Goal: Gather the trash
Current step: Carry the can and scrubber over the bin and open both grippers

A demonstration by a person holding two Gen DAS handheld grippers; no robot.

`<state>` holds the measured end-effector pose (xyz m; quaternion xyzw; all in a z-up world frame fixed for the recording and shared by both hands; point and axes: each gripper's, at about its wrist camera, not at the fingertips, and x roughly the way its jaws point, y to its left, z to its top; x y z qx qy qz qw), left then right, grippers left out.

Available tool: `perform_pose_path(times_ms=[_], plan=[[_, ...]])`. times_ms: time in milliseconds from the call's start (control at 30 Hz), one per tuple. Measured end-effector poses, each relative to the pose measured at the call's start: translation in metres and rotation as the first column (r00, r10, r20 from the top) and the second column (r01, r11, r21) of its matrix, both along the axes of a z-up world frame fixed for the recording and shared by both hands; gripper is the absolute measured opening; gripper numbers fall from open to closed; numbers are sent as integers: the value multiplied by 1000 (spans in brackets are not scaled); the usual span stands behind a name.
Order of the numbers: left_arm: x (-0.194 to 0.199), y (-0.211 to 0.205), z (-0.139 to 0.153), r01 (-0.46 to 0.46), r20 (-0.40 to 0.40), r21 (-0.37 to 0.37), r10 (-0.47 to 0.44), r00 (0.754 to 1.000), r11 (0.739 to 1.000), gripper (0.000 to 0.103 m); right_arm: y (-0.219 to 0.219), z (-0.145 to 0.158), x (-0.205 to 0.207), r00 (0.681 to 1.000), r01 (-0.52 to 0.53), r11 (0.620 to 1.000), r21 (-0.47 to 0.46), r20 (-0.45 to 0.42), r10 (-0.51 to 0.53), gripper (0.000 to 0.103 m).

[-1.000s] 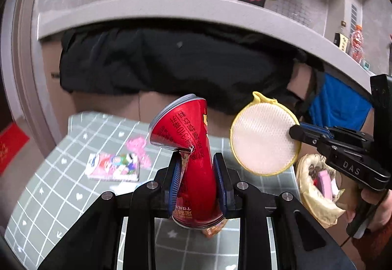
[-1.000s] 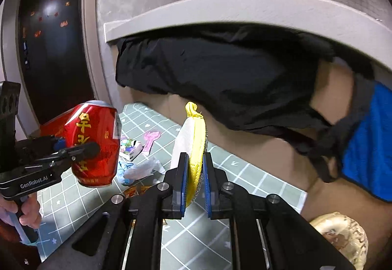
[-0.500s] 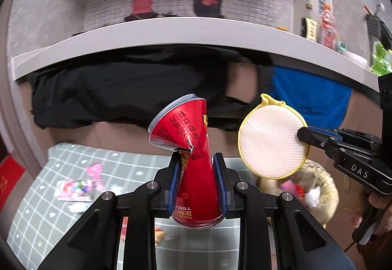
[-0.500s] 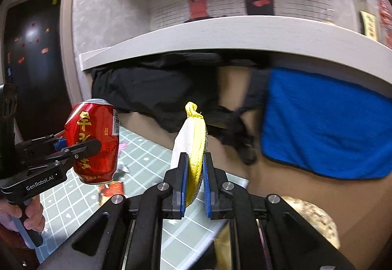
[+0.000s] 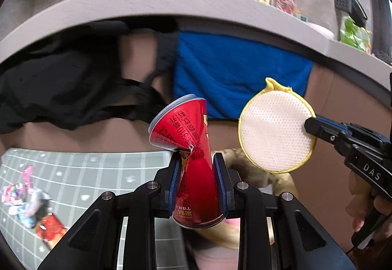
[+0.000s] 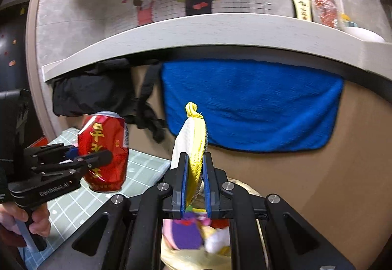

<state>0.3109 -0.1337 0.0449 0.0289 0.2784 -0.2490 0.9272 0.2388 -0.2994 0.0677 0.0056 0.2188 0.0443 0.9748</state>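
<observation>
Leftward, our left-wrist view alone lists wrappers (image 5: pixel 27 199) on the checked mat (image 5: pixel 98 172). Centre: left gripper (image 5: pixel 198 181) clenched on dented red can (image 5: pixel 193 159). Right: right gripper (image 6: pixel 194 181) grasping yellow-rimmed scrubber (image 6: pixel 196 142); its view alone shows basket (image 6: pixel 196 240) contents beneath.

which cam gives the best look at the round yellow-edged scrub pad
The left wrist view: the scrub pad faces it, showing the white mesh face and yellow rim, with the right gripper shut on its edge. The right wrist view sees the pad only edge-on, a thin yellow strip between its pads.
</observation>
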Motion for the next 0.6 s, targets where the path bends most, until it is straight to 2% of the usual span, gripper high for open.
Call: perform_pose_path(times_ms=[333,600], plan=[[9,-38,-21,44,-58,2,-44,997,999,27,-42,-19,-2,997,62,998,15,-38,-61,11],[20,-48,-32,60,-106,-6,-60,993,998,27,-50,-35,6,996,62,998,34,-70,-59,11]])
